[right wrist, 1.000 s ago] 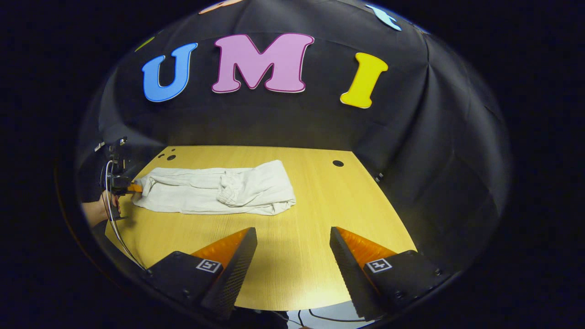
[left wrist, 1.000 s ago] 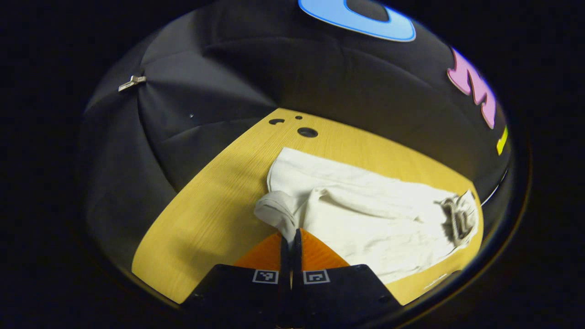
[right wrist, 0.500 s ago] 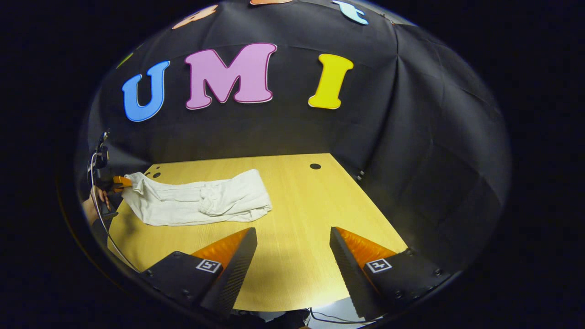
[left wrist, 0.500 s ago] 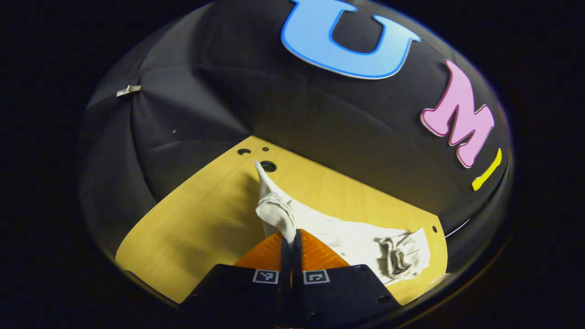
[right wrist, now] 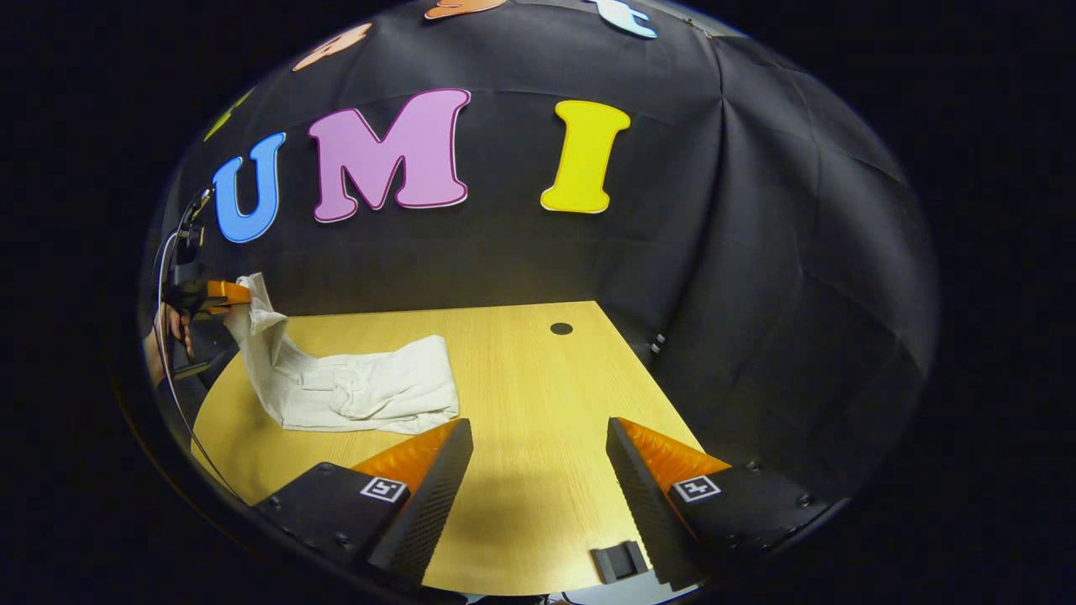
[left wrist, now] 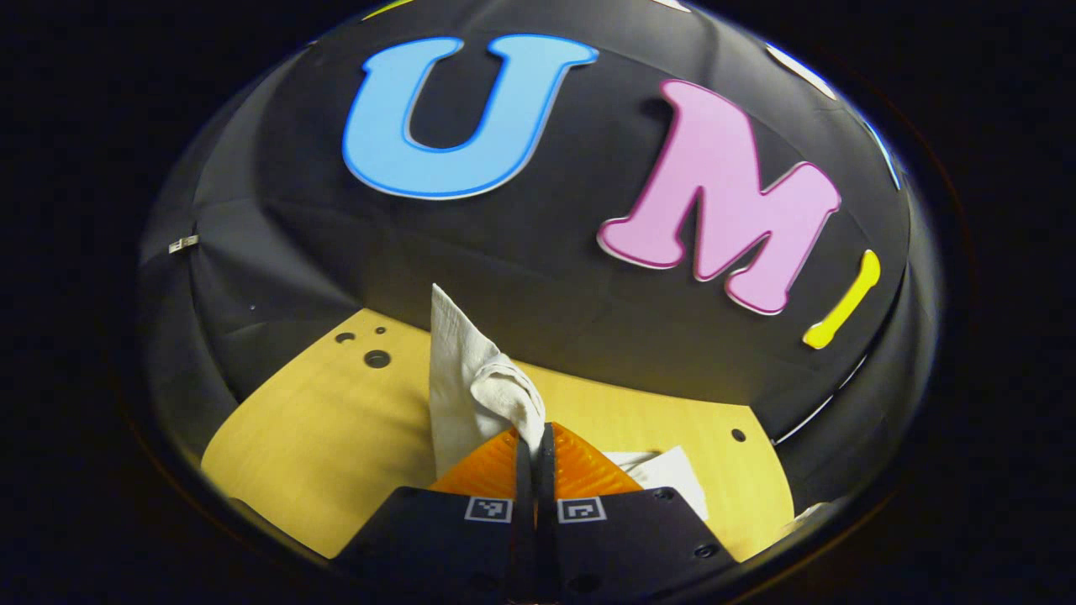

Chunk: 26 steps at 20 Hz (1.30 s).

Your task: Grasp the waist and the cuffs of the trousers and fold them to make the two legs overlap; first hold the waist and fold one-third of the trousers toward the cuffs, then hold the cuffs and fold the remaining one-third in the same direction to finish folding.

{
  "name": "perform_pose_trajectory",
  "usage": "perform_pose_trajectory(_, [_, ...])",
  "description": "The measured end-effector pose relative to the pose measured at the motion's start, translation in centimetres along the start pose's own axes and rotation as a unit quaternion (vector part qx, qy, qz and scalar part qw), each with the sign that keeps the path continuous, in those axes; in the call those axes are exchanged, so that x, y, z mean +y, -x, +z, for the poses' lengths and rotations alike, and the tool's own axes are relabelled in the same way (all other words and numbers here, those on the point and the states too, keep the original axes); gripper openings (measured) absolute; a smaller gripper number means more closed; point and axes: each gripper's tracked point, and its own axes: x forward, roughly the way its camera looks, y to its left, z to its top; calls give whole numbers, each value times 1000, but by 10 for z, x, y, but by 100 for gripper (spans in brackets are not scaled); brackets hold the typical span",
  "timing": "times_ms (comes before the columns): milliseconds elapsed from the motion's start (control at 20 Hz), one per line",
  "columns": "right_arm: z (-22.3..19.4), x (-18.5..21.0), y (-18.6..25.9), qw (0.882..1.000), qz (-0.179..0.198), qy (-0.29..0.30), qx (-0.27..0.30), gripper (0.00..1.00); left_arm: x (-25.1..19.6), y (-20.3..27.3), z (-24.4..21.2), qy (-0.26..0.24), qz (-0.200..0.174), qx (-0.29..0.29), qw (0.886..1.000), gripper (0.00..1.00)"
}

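black cloth walls enclose a wooden table [right wrist: 521,403]. white trousers [right wrist: 361,391] lie at the table's left side in the right gripper view, one end raised off the surface. left gripper [left wrist: 535,441]: fingers closed together, pinching the raised end of the trousers, cloth bunched just above the tips. a hand [right wrist: 164,332] holds this gripper at the table's left edge. right gripper [right wrist: 538,441]: fingers spread apart above bare table, holding nothing, well apart from the trousers.

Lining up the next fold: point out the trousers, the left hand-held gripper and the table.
trousers [right wrist: 370,391]: right gripper view, part lying flat.
left hand-held gripper [left wrist: 535,439]: left gripper view, between its fingertips, pinching the lifted end.
table [right wrist: 538,378]: right gripper view, bare top.
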Motion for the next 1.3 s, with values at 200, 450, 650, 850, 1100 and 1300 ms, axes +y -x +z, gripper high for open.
perform_pose_trajectory(200, [-2, -33, -29, 999, 30, -6, 9, 98, -85, -10, -10, -18, -20, -8, 1000, 5])
perform_pose_trajectory(450, [0, -69, -54, 999, 52, 7, 13, 98, -176, -36, -47, -45, -45, 9, 998, 5])
perform_pose_trajectory(650, [1, -76, -57, 998, 65, -6, 9, 99, -223, -54, -88, -62, -58, 44, 995, 5])
perform_pose_trajectory(850, [-5, -64, -57, 996, 84, 1, 17, 99, -235, -62, -129, -59, -51, 85, 993, 8])
perform_pose_trajectory(1100, [-4, -42, -48, 995, 99, 6, 10, 99, -238, -35, -149, -68, -87, 96, 989, 38])
perform_pose_trajectory(1300, [1, -10, -40, 994, 106, 10, 8, 99, -204, 15, -143, -116, -83, 79, 987, 95])
